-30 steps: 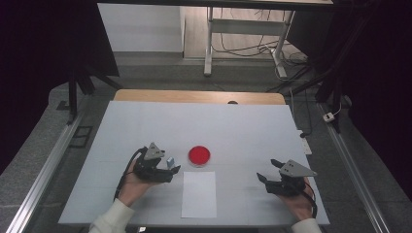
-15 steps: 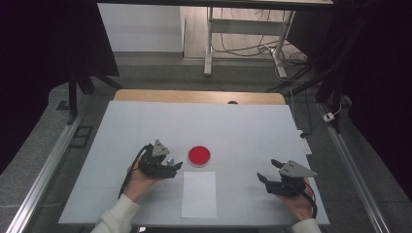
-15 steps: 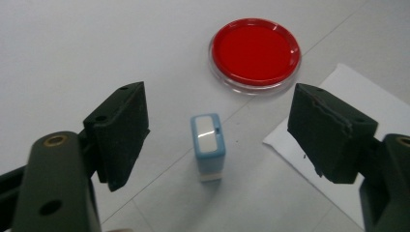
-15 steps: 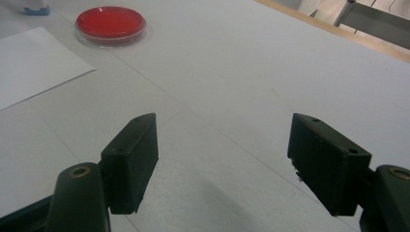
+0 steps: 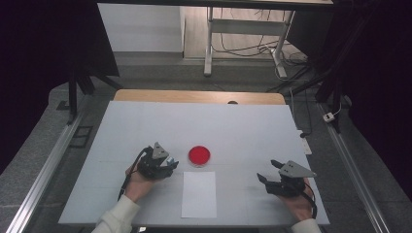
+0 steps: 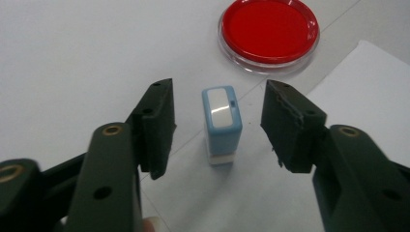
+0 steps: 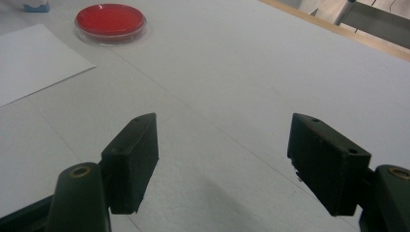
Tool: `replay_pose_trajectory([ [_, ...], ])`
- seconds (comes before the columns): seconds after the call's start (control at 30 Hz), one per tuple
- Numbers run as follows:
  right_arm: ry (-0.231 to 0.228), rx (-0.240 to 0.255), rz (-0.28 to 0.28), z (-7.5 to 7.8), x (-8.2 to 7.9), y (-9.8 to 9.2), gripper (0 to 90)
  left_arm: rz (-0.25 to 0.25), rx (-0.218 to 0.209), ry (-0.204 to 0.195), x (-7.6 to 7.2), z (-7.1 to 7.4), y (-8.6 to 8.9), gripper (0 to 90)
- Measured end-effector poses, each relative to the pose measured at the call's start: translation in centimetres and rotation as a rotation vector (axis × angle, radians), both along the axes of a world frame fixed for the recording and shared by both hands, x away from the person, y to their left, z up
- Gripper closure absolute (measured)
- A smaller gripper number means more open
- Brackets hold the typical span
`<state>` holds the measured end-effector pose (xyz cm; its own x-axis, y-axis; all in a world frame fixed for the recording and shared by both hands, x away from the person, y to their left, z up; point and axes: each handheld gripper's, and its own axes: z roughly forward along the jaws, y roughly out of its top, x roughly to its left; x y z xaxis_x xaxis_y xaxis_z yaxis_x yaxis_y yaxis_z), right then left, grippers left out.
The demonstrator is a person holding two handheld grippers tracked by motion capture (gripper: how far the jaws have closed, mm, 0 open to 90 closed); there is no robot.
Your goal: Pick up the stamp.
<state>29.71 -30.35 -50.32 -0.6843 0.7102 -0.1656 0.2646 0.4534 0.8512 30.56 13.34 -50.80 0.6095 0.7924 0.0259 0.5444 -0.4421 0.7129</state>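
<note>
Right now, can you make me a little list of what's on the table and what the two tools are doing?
stamp: small blue stamp standing upright on the white table
left tool: jaws either side of the stamp, have just been closing, gaps left, not touching it
ink pad: round red ink pad, beyond the stamp
paper: white sheet, flat, beside the stamp
right tool: open, nothing between the jaws

**Bright table, dark surround**

Overhead light lit the white table (image 5: pixel 145 121) evenly; the room's sides fell to black. Glare streaked the blue stamp (image 6: pixel 221 123) top. Near jaws looked soft and blurred, with faint shadows beneath them. High view slightly grainy.
</note>
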Motion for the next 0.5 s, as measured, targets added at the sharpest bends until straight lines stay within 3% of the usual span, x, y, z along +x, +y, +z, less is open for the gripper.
replay_pose_trajectory([
  [0.3,0.0,-0.006,-0.003,0.02,-0.04,0.0,26.2,-0.012,0.008,0.005,-0.19,-0.08,0.11,64.3],
  [0.33,0.002,-0.007,-0.004,0.0,-0.04,0.02,26.2,-0.01,0.012,0.006,-0.17,-0.1,0.13,71.2],
  [0.5,0.001,-0.01,-0.004,-0.02,-0.06,0.03,26.3,-0.017,-0.004,0.018,-0.11,-0.13,0.29,74.9],
])
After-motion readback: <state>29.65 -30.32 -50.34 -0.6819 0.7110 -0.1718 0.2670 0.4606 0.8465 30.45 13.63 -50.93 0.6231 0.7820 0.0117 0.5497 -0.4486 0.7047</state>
